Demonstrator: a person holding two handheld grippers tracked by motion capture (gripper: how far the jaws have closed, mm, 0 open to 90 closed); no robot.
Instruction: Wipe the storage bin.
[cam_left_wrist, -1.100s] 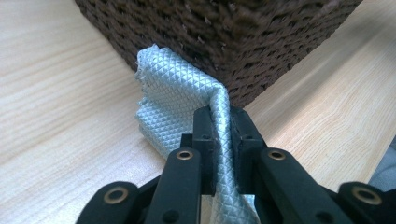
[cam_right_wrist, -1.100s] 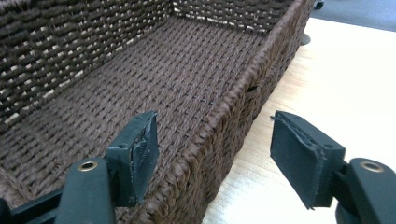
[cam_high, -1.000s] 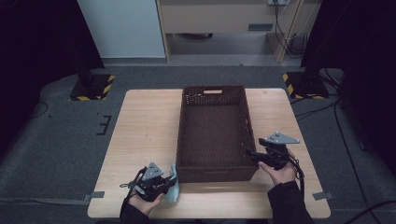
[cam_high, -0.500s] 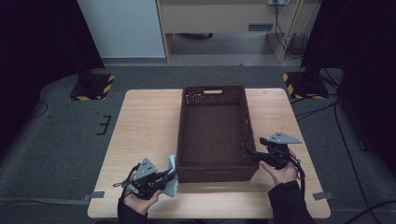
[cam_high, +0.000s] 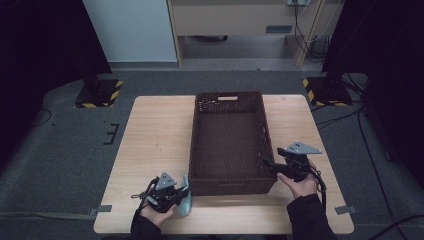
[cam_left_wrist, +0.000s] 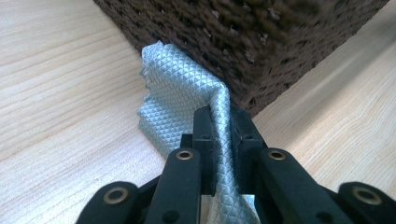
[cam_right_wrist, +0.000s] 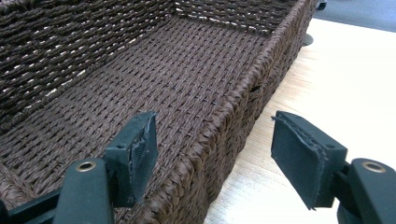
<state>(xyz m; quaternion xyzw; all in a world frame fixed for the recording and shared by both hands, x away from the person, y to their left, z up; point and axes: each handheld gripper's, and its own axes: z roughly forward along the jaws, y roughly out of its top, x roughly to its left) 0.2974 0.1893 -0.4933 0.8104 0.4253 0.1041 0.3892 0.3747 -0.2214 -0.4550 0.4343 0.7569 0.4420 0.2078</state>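
**Cloth pinched at near-left basket corner; right tongs wide over basket wall**

The grey cloth (cam_left_wrist: 187, 93), with its quilted diamond texture, lies on the table (cam_high: 150, 135) just beside the near-left corner of the brown woven basket (cam_high: 227, 187). In my left gripper view its far edge stands up against the basket's corner wall; whether fabric and wicker actually touch there I cannot tell. A folded ridge of the cloth runs back between my jaws, and the rest lies in loose layers on the wood to the left of the ridge.

My left gripper (cam_left_wrist: 223, 135) is clenched on that ridge: both black jaws press the fabric from either side, with no gap visible. In the high view the same gripper (cam_high: 175, 195) sits at the near edge of the table, my hand behind it, and the cloth (cam_high: 185, 201) shows as a pale patch at its tip, next to the basket's front-left corner.

My right gripper (cam_right_wrist: 215, 156) is released, jaws spread wide. They straddle the basket's right-hand wall: one pad hangs over the woven floor inside, the other over bare table outside. Neither pad touches the wicker as far as I can see. In the high view this gripper (cam_high: 267, 164) points at the basket's right rim, near the front.

The basket stands lengthwise in the middle of the table.
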